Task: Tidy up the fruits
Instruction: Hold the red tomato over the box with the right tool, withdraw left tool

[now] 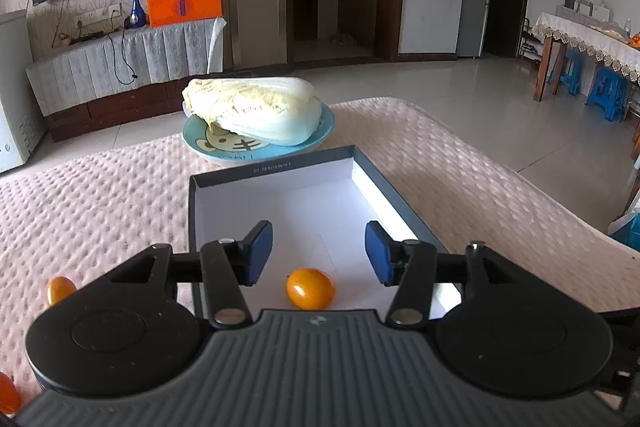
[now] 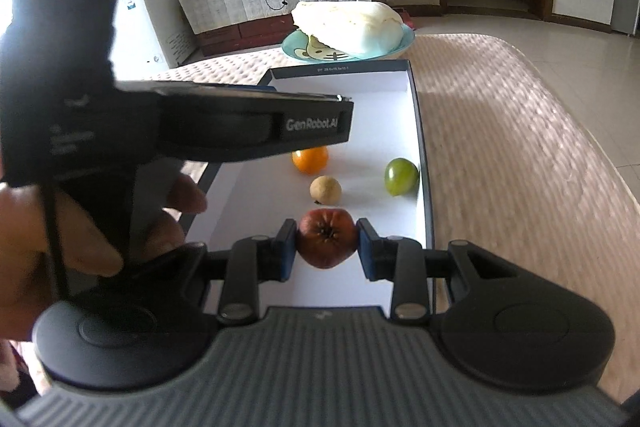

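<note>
Red fruit (image 2: pixel 327 243) sits clamped in right fingers (image 2: pixel 366 247) over box (image 2: pixel 420 131) on pink quilt (image 2: pixel 520 147); left fingers (image 1: pixel 258 253) wide.

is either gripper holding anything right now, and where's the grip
The right gripper clamps the red fruit by its two opposite sides, above the white box. The left gripper is open and holds nothing.

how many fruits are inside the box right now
4: an orange fruit partly behind the left gripper, a tan fruit mid-box, a green fruit by the right wall, a red fruit in the right gripper. More may be hidden.
</note>
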### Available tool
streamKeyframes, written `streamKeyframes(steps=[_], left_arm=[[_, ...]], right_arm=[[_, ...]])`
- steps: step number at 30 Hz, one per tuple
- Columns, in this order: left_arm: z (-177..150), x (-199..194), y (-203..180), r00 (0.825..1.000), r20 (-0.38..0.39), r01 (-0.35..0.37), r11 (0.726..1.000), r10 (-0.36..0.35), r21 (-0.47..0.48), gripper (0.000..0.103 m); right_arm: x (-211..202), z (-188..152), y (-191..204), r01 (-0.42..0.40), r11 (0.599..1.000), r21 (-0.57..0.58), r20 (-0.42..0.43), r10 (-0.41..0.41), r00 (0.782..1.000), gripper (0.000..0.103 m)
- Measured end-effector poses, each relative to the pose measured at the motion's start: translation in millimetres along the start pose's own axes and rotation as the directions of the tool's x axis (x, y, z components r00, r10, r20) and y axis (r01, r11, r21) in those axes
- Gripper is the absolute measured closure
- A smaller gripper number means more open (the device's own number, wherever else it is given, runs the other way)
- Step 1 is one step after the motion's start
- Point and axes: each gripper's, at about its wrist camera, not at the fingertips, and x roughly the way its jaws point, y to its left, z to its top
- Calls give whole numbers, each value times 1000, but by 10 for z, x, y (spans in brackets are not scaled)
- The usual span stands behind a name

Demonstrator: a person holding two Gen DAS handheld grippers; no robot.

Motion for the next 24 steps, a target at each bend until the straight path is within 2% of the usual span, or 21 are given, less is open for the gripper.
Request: streamKeyframes(steps=[9, 20, 24], left_arm=[[7, -433, 47, 999, 46, -12, 1000, 12, -2, 45], [-176, -942, 186, 995, 91, -36, 999, 37, -12, 45], [-285, -1136, 290, 993, 106, -40, 998, 45, -45, 45]], right_arm=[[17, 30, -27, 7, 999, 53, 19, -8, 1000, 68], [47, 34, 7, 27, 998, 59, 24, -28, 999, 68], [72, 27, 0, 41, 997, 62, 19, -42, 999, 68]])
